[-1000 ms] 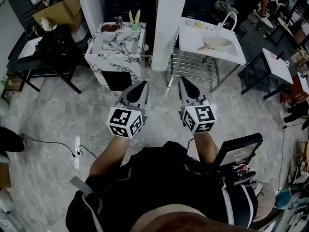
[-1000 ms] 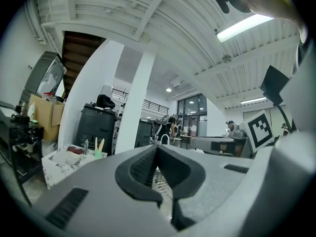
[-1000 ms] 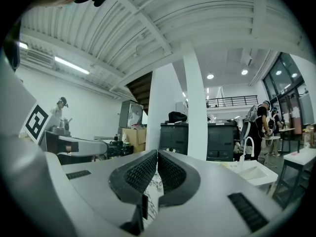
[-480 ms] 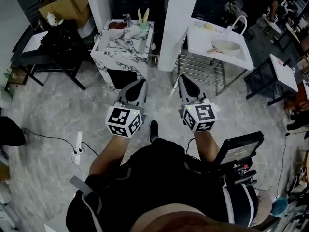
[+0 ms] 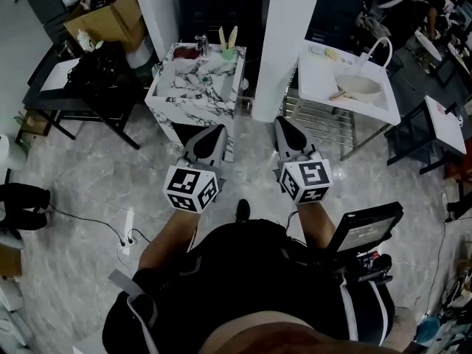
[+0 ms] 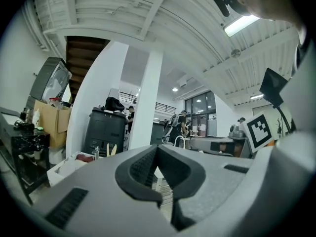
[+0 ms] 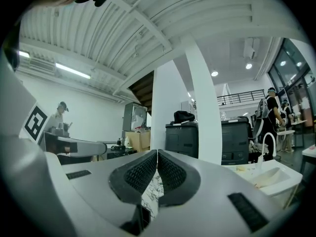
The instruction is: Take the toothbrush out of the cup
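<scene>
Two empty: left gripper clenched; right gripper clenched; cup well ahead on marble counter.

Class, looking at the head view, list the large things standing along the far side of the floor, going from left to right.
cardboard box → marble counter → white pillar → white sink stand → small white table
</scene>
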Motion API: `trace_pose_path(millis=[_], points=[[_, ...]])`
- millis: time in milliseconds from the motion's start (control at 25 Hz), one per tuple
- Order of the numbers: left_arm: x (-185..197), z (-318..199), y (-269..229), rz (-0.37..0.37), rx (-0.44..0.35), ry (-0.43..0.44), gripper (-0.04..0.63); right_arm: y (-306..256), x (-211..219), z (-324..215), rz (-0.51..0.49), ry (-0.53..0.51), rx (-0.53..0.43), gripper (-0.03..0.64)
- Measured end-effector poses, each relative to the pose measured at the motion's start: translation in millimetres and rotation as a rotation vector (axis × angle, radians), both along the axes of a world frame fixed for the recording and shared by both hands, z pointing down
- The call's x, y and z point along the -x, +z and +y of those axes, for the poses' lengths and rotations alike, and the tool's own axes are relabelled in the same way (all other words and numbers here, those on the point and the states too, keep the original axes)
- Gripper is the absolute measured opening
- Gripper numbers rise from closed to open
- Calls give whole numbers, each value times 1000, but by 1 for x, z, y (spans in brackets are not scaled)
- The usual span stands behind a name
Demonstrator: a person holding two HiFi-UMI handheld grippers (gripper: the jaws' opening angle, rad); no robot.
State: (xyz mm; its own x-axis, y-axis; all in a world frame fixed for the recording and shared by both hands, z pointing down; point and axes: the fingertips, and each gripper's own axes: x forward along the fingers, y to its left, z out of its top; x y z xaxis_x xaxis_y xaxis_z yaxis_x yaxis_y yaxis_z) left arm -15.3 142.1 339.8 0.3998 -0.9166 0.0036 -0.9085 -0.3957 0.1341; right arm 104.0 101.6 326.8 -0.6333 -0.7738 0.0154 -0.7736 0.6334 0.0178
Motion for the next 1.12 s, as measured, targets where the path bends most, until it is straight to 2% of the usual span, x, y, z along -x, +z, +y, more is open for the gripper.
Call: trace_pose_path(millis=[360, 600, 840, 1120], points=[[9, -67, 0, -23, 29, -16, 2, 1, 7, -70, -21, -1, 7, 25], [8, -105, 0, -35, 40, -7, 2, 3, 5, -101, -24, -3, -2, 25], [4, -134, 9, -39, 67, -14, 2, 15, -5, -129, -45, 2, 34, 25], [2, -167, 12, -36, 58, -13, 2, 22, -11, -158, -40, 1, 40, 25]])
